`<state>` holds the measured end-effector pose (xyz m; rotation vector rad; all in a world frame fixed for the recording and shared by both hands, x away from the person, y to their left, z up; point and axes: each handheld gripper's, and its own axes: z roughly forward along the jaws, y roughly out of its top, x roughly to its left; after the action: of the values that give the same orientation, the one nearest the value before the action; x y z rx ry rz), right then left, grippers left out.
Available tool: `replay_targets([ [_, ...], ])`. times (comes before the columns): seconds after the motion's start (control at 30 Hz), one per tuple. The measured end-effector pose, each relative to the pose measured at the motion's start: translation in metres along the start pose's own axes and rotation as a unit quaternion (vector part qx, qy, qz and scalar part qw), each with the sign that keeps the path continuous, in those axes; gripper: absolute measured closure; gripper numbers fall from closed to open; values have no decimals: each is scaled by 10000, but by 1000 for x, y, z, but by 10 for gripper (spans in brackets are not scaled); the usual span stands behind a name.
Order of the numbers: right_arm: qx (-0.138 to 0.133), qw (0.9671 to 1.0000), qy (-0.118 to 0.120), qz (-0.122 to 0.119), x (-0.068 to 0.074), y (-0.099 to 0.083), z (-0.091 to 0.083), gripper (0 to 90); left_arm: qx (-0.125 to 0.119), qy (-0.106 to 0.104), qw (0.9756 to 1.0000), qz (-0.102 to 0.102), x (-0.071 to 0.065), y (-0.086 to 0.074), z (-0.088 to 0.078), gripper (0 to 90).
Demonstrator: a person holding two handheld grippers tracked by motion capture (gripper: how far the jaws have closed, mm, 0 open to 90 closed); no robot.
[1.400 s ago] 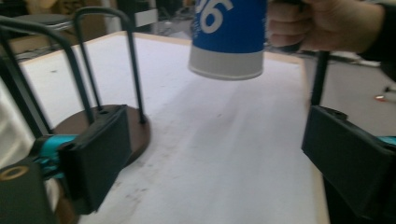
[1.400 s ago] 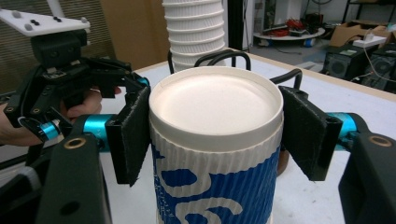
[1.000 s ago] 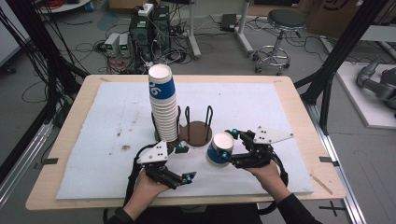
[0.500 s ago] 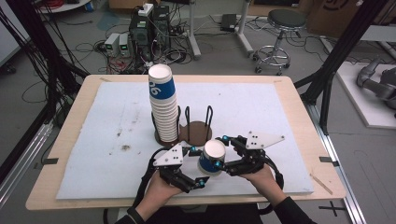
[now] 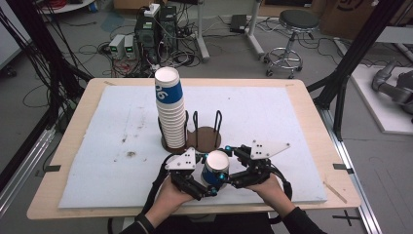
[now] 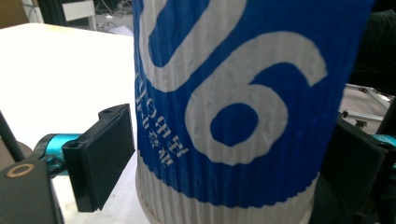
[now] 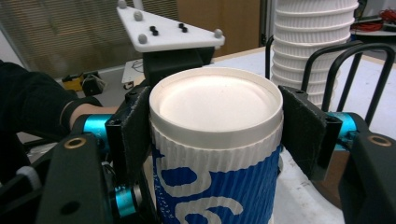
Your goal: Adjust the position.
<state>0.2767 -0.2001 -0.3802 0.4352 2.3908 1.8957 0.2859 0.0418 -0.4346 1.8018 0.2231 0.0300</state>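
- Fingers of your right gripper (image 7: 215,135) are clenched on the blue-and-white paper cup (image 7: 217,154), one black pad (image 7: 133,133) pressed to each side just below its upturned bottom rim.
- Your left gripper (image 6: 219,163) stands with its jaws spread wide on either side of that same cup (image 6: 233,112). In the left gripper view a clear gap shows between the near pad (image 6: 105,154) and the ribbed wall, so it grips nothing; the far pad sits close to the cup, and whether it touches cannot be told.
- Its jaws have just been opening a little further, with the cup between them.
- You hold the cup (image 5: 215,168) upside down, its white bottom facing up, above the near edge of the white mat (image 5: 292,122), between your two hands.
- From above, the left gripper (image 5: 195,178) comes in low at the cup's left and the right gripper (image 5: 234,168) at its right.
- Just behind the cup stands the brown round cup holder (image 5: 204,139) with its black wire loops.
- A tall stack of cups (image 5: 170,109) rises in the holder's left bay, well clear of the one you hold; the right bay shows its bare brown base.
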Motion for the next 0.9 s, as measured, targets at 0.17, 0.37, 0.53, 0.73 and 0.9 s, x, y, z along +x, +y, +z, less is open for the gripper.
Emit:
replay_targets([
  [0.17, 8, 10000, -36, 9, 0, 0, -1, 309, 109, -98, 9999, 57, 1, 3, 0, 171],
  [0.37, 76, 10000, 16, -22, -2, 2, -5, 290, 446, -101, 9987, 232, 1, 14, -4, 219],
  [0.53, 250, 9997, 47, 22, -6, 5, -8, 187, 645, -13, 9974, 325, 2, 23, -9, 230],
  [0.73, 865, 9961, -28, -181, -7, 22, -17, 184, 1530, 286, 9857, 649, 2, 37, -12, 237],
  [0.9, 1403, 9886, -161, -530, -1, 30, -11, 184, 2221, 471, 9689, 984, -6, 43, -4, 241],
])
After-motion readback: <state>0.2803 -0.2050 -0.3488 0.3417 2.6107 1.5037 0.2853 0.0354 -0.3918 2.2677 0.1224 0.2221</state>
